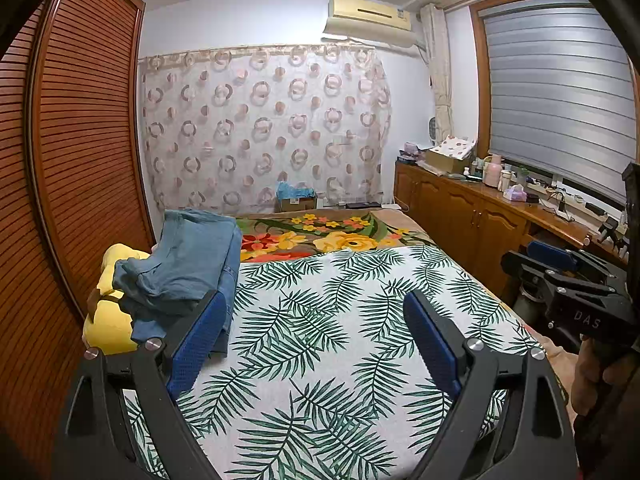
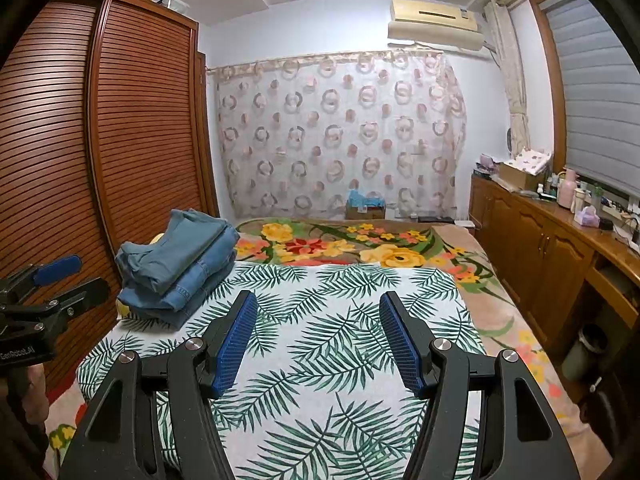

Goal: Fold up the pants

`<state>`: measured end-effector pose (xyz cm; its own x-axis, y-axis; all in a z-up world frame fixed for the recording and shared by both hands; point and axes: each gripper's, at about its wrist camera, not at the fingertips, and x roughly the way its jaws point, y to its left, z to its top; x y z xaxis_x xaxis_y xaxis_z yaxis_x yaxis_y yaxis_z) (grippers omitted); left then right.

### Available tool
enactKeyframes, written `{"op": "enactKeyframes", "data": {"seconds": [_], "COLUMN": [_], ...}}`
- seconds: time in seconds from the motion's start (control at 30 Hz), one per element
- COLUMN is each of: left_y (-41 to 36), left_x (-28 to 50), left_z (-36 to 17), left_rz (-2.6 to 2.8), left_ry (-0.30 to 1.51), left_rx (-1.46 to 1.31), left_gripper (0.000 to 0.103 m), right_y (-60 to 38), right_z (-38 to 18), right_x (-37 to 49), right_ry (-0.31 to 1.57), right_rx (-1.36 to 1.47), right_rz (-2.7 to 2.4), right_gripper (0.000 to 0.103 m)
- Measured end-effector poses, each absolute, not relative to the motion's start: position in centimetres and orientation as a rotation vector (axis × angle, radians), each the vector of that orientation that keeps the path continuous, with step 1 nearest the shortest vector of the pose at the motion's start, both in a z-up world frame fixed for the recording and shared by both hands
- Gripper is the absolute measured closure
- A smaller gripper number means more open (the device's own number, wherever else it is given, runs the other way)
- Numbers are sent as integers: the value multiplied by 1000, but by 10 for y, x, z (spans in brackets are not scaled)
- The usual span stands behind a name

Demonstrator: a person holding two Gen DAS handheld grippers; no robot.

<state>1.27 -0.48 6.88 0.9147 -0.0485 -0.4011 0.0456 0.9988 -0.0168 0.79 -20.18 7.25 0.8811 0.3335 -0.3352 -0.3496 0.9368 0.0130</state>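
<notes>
Both tools (image 1: 316, 316) (image 2: 318, 312) spread wide, empty; folded pants (image 2: 180, 264) stacked (yellow plush (image 1: 110, 312) mostly left-view only).

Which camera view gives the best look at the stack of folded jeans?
The right wrist view: the stack of folded jeans shows whole, its layers distinct. In the left wrist view the stack is partly hidden behind the left gripper finger.

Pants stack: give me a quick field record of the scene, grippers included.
pants: folded denim stack, left side of the bed
support: leaf-print sheet over a floral blanket
behind stack: yellow plush
left gripper: open, empty, above the sheet
right gripper: open, empty, above the sheet
contact with pants: none
</notes>
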Motion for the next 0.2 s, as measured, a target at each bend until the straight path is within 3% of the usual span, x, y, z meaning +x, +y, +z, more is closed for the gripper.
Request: {"op": "enactKeyframes", "data": {"seconds": [0.2], "left_y": [-5], "left_x": [13], "left_z": [68], "left_rz": [-47], "left_ry": [414], "left_rx": [-8], "left_gripper": [13], "right_y": [-202], "right_z": [72], "right_x": [8], "right_ry": [340], "right_rx": [-47], "right_rz": [356], "right_gripper": [37]}}
